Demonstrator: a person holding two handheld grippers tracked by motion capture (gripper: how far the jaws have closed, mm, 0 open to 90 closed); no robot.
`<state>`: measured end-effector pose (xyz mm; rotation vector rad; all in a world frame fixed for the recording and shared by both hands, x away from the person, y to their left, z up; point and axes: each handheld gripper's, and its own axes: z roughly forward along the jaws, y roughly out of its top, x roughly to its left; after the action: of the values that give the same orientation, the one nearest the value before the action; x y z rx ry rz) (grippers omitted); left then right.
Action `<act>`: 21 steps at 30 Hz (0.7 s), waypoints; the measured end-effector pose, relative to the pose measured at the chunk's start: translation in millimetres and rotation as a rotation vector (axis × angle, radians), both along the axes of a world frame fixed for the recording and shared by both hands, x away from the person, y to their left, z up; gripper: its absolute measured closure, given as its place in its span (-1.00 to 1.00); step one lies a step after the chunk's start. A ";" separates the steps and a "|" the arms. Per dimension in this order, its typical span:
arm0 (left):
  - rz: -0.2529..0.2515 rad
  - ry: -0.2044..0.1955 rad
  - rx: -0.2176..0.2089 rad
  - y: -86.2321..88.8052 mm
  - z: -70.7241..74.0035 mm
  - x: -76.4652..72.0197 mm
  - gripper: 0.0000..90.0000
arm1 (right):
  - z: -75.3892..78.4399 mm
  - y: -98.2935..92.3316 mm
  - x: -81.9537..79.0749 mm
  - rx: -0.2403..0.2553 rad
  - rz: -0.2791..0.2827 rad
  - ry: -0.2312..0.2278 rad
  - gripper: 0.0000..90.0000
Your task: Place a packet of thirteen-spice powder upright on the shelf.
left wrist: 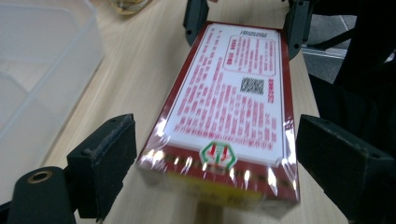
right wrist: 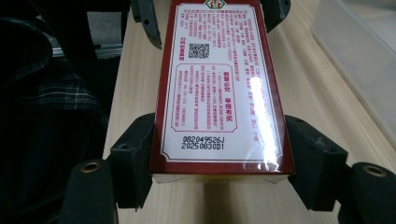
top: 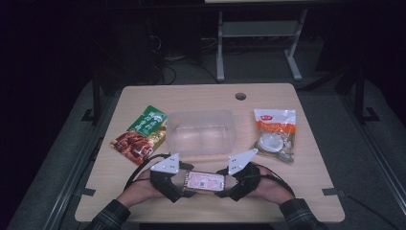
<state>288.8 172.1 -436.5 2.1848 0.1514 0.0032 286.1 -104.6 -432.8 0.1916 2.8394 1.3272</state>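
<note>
While the red-and-white box lies flat on the counter near its front edge, the right claw grips one end, its pads pressed against both long sides. At the opposite end the left claw stands open, the box between its jaws with a gap showing on each side. Behind them sit a clear plastic tub, a green sauce packet and an orange-topped bag.

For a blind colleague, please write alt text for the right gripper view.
A red-edged box wrapped in clear film lies lengthwise on a wooden table, its near end clamped between the right gripper's black jaws. The left gripper flanks its far end, beside a clear plastic container.
</note>
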 end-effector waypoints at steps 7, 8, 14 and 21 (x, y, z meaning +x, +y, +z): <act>-0.027 0.004 0.010 -4.2 -2.3 -1.4 -0.70 | 0.9 3.1 -1.1 0.015 0.003 0.002 -0.30; -0.032 -0.002 0.011 -4.3 -2.4 -0.8 -0.70 | 1.3 3.1 -1.4 0.016 0.004 0.000 -0.29; -0.037 0.008 0.014 -3.1 -1.7 -1.3 -0.63 | 2.0 2.7 -2.0 0.019 0.007 -0.001 -0.30; -0.034 0.011 0.010 -1.1 -2.0 -0.3 -0.49 | 2.0 2.9 -2.7 0.016 0.008 0.010 -0.30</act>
<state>288.5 171.0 -438.5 2.1974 0.1212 -0.0274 283.4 -101.7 -430.8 0.1873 2.8421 1.3541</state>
